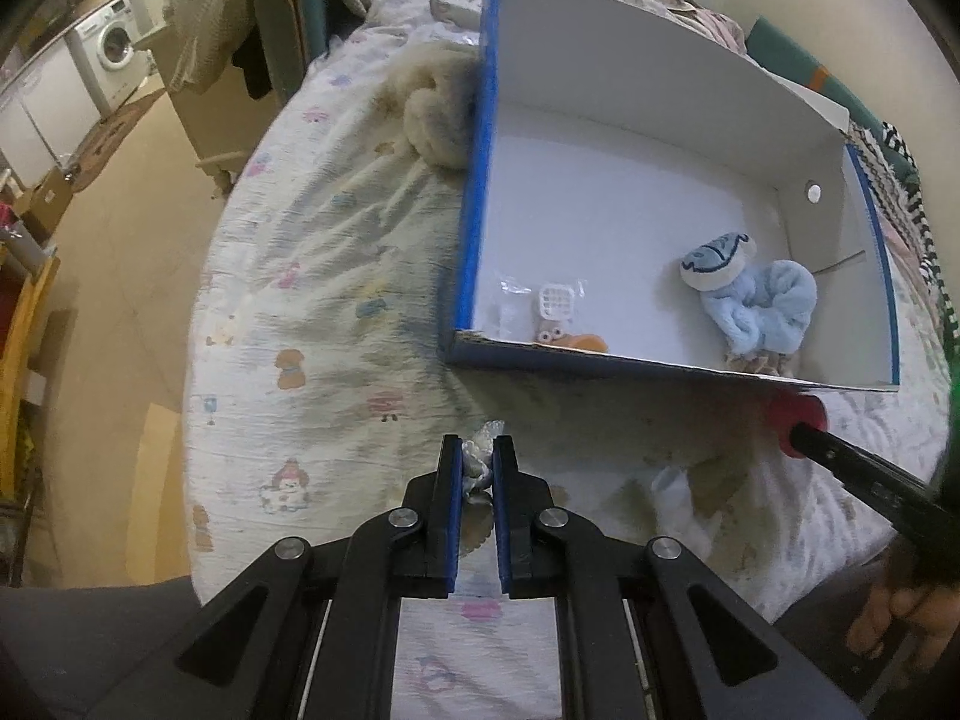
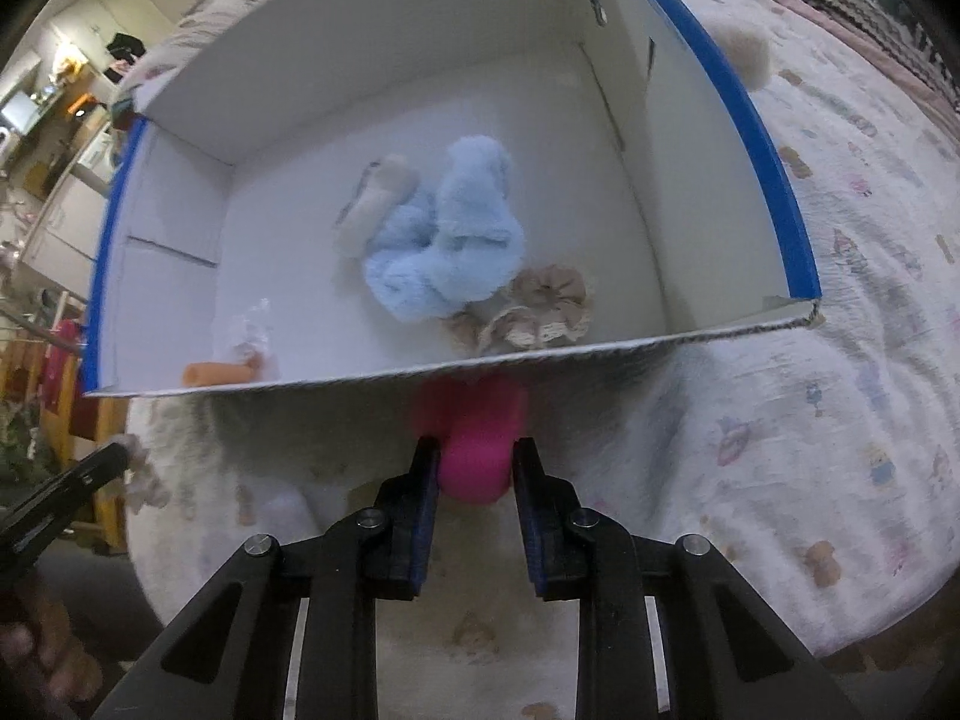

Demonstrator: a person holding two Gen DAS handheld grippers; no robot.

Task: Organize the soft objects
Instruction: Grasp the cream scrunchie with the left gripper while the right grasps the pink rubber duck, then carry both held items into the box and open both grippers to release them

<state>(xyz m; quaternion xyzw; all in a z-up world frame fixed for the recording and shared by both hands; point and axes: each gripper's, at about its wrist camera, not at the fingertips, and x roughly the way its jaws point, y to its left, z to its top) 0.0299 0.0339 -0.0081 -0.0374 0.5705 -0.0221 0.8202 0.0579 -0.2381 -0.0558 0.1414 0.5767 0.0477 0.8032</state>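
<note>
A white cardboard box with blue edges (image 1: 480, 192) (image 2: 774, 180) lies open on the bed. Inside it lie a fluffy light-blue plush (image 1: 756, 300) (image 2: 444, 240), beige lace scrunchies (image 2: 534, 306), a small orange toy (image 1: 576, 341) (image 2: 219, 373) and a clear packet (image 1: 540, 300). My left gripper (image 1: 477, 468) is shut on a pale lacy scrunchie (image 1: 480, 450), held above the bedsheet before the box; it also shows in the right wrist view (image 2: 141, 480). My right gripper (image 2: 474, 468) is shut on a pink soft object (image 2: 474, 444) just under the box's near wall, seen red in the left wrist view (image 1: 798, 414).
A cream fluffy item (image 1: 432, 114) lies on the patterned bedsheet (image 1: 312, 300) against the box's left outer wall; another beige fluffy piece (image 2: 747, 54) lies beyond the right wall. The bed's edge drops to the floor at left, with a washing machine (image 1: 114, 42) far off.
</note>
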